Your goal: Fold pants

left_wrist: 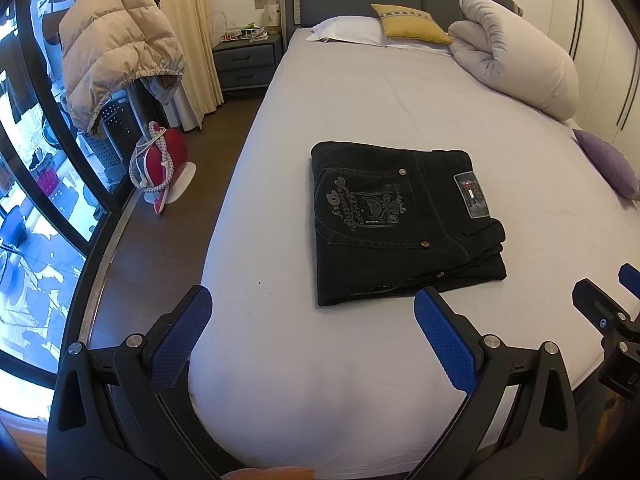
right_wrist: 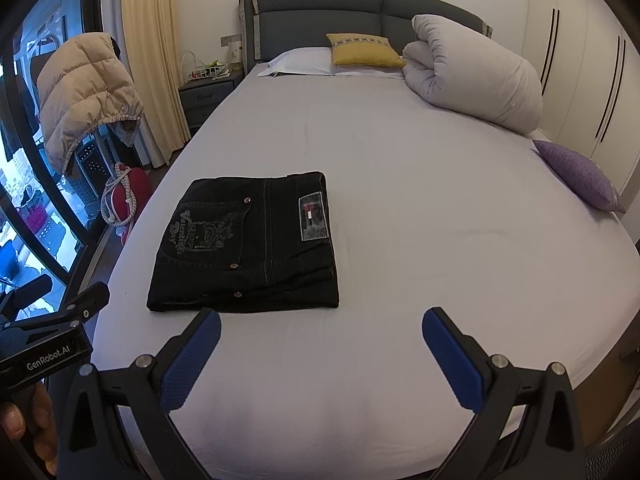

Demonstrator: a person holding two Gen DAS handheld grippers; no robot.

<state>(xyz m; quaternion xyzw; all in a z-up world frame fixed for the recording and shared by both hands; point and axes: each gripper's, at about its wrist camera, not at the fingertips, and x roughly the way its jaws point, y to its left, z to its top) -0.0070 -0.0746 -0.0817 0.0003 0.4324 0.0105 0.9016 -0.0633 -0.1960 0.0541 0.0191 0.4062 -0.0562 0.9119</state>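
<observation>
Black jeans lie folded into a compact rectangle on the white bed, back pocket print and waistband label facing up. They also show in the right wrist view. My left gripper is open and empty, held above the bed's near end, just short of the jeans' near edge. My right gripper is open and empty, near the jeans' near right corner. The right gripper's body shows at the right edge of the left wrist view.
A rolled grey duvet, a yellow cushion and a white pillow lie at the headboard end. A purple cushion sits at the bed's right edge. On the left stand a nightstand, a puffer jacket and a red iron.
</observation>
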